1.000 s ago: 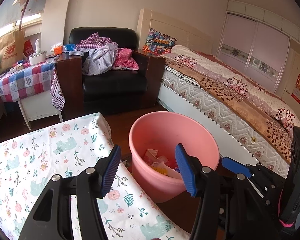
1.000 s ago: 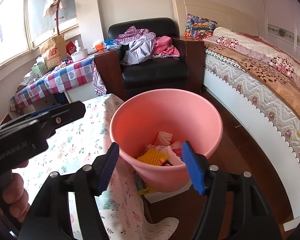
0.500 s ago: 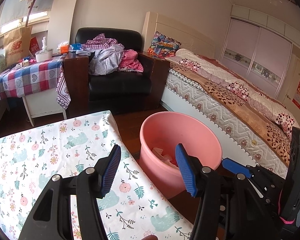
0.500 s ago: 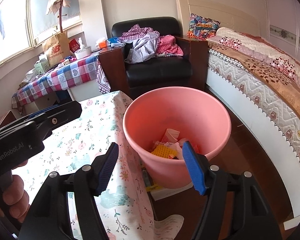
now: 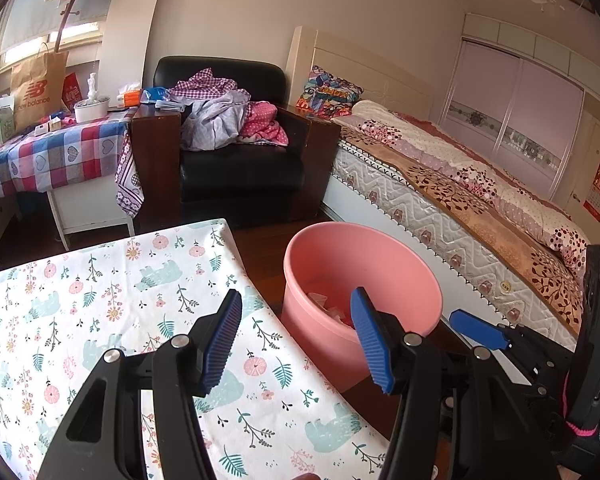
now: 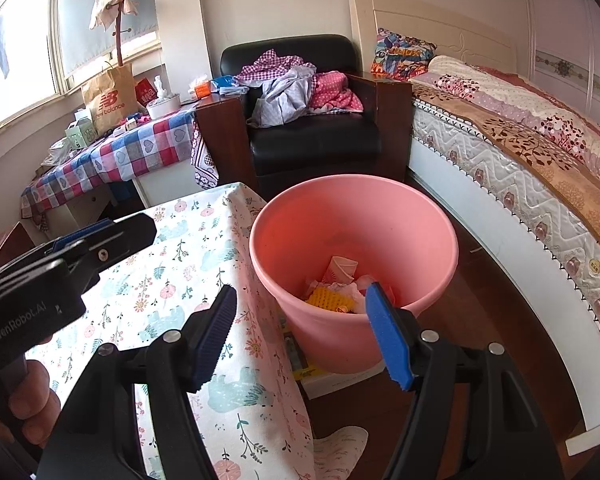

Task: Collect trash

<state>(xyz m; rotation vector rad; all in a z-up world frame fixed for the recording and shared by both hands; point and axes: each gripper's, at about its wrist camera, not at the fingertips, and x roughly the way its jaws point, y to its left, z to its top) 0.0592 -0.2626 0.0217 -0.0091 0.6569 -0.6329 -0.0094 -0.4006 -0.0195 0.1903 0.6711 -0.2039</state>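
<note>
1. Honestly, both of my tongs stood wide and held nothing: the left gripper (image 5: 296, 342) hung over the near right edge of the flowered tablecloth (image 5: 100, 320), and the right gripper (image 6: 300, 334) hung just near of the pink bin (image 6: 354, 240), its right pad in line with the bin's near rim
2. The trash (image 6: 340, 290) lay at the bottom of the bin on the floor, between the table on the left and the bed (image 6: 520, 152) on the right: a yellow knobbly piece, a crumpled paper cup and some pale wrappers
3. As far as I could see, the cloth carried no litter, so I judged the collecting close to done, though the table's near and left parts ran out of view
4. What could go wrong, I thought: a careless sweep of the right tongs toward the table could clip the bin's rim and tip it, since it looked like light plastic, and the draped cloth beside it could snag a finger and drag
5. The two tongs sat near each other, so a crossing reach could knock them together
6. Only my right view showed the bin's contents clearly, a flat box (image 6: 340, 380) under the bin, and my hand (image 6: 28, 396) on the left handle
7. Only my left view showed the wardrobe doors (image 5: 512, 108) far right and more of the tabletop
</note>
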